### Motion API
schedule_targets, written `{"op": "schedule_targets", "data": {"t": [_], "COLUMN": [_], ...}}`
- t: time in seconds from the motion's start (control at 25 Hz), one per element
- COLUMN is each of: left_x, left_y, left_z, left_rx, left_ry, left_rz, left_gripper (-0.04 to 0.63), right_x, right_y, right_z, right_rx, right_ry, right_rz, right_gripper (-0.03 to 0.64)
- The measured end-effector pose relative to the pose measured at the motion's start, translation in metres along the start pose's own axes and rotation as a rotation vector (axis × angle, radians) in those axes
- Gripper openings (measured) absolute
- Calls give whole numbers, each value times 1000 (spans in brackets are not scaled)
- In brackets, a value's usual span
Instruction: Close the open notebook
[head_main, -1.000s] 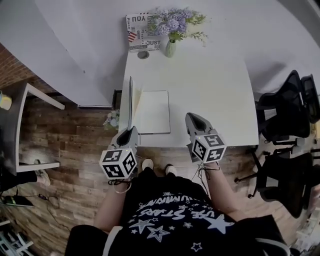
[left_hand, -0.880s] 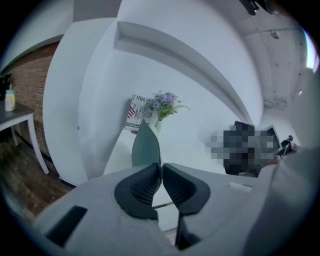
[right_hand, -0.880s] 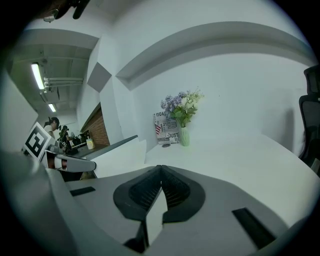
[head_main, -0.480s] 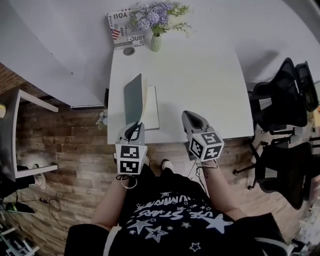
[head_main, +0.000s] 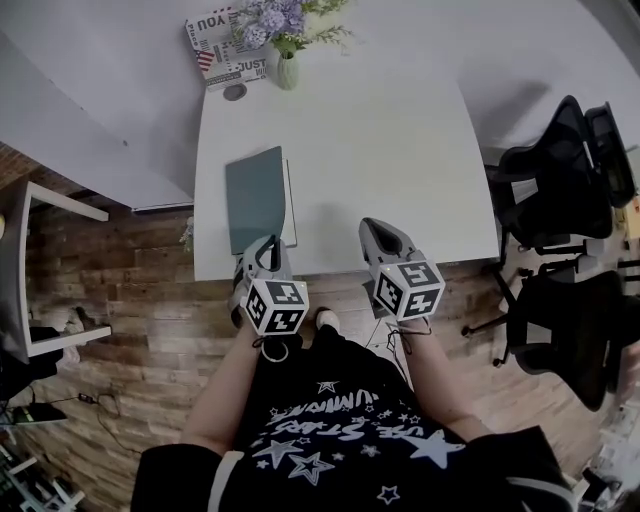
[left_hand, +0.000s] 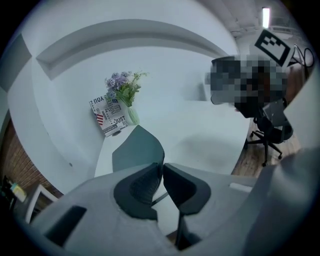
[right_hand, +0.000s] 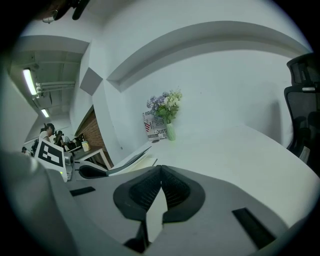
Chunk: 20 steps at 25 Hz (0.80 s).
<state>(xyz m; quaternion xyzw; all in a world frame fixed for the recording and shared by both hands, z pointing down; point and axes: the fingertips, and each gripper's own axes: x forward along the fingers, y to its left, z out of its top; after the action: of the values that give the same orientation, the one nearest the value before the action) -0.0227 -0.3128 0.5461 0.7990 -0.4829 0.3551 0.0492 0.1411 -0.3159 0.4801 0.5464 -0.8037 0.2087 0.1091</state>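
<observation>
At the near-left edge of the tabletop (head_main: 380, 150) the notebook (head_main: 255, 198), not quite closed, is pinched by the fingers of the left gripper (head_main: 262, 245). If pulled nearer, it could be dragged off. The right gripper (head_main: 378, 230) is held with fingers pressed together, empty.

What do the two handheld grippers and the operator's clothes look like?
Left gripper and right gripper: light grey moulded plastic shells, black ribbed pads, and a white cube of black square markers at each rear. The person wears a black top printed with white stars and lettering.
</observation>
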Motion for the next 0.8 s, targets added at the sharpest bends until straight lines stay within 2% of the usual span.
{"op": "schedule_targets", "data": {"t": [0.36,0.48,0.56,0.8], "left_x": [8,2,-5,-34], "left_y": [-18,-33,-40,-52], "left_z": [-8,-11,-10,-2], "left_rx": [-54,-119,-158,-227], "left_ry": [34,43,40,-7], "left_rz": [27,-7,-11,-11], "left_gripper": [88,195,230,241], "right_x": [-28,-39,-43,-49], "right_y": [-19,-26,-32,-42], "right_z": [-12,-16,-17,-13], "right_rx": [-17,-33,-40,-24], "right_ry": [-14,-13,-17,-48], "right_rz": [39,61,70,81], "right_gripper": [3,3,3,3]}}
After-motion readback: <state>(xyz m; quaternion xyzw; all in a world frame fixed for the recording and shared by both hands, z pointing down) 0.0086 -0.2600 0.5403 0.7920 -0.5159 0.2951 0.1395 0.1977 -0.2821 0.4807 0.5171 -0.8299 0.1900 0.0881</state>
